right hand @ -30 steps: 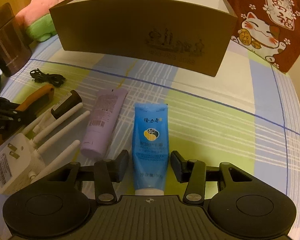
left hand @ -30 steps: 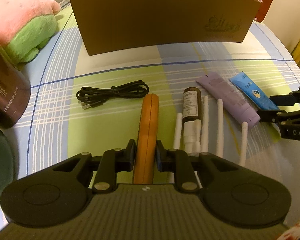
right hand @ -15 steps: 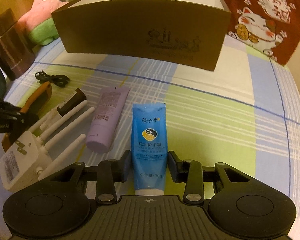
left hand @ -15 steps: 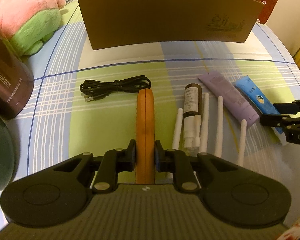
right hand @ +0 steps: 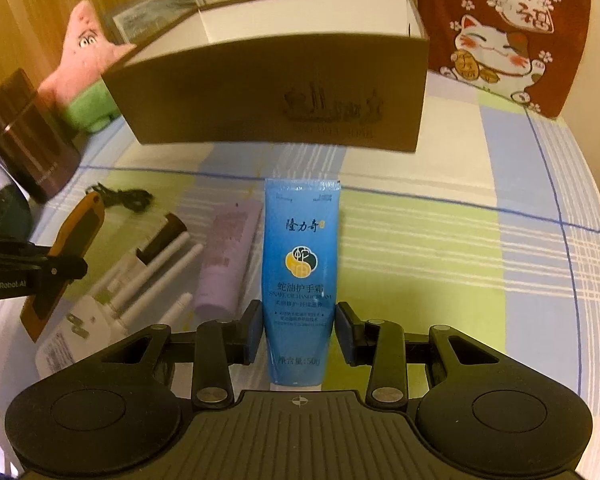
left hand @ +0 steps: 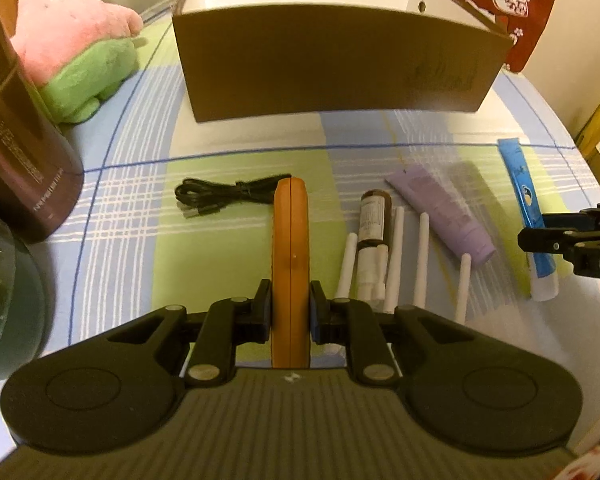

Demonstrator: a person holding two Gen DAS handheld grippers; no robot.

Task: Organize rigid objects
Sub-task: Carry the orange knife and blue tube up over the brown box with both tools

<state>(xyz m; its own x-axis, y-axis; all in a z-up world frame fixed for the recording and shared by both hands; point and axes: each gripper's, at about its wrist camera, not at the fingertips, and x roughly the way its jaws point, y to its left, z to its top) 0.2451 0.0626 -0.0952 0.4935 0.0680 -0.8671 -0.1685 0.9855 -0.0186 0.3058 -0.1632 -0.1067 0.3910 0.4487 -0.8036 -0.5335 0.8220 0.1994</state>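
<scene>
My left gripper (left hand: 290, 312) is shut on a flat orange device (left hand: 290, 240), held edge-up above the checked cloth. In the right wrist view the orange device (right hand: 80, 224) tilts off the cloth. My right gripper (right hand: 299, 330) is shut on a blue hand-cream tube (right hand: 300, 248), lifted with its crimped end pointing at the brown box (right hand: 268, 92). From the left wrist view the blue tube (left hand: 524, 208) hangs in the right gripper (left hand: 540, 236) at the right edge. The brown box (left hand: 332, 68) is open-topped with a white inside.
On the cloth lie a purple tube (left hand: 440, 208), a brown spray bottle (left hand: 374, 216), a white router (right hand: 68, 340) with antennas and a black cable (left hand: 228, 194). A pink-and-green plush (left hand: 76, 48) and a dark canister (left hand: 20, 152) stand at the left. A red cat cloth (right hand: 500, 36) is behind the box.
The right jaws narrowed onto the blue tube and raised it off the cloth, towards the box. The left gripper kept its hold on the orange device and barely moved.
</scene>
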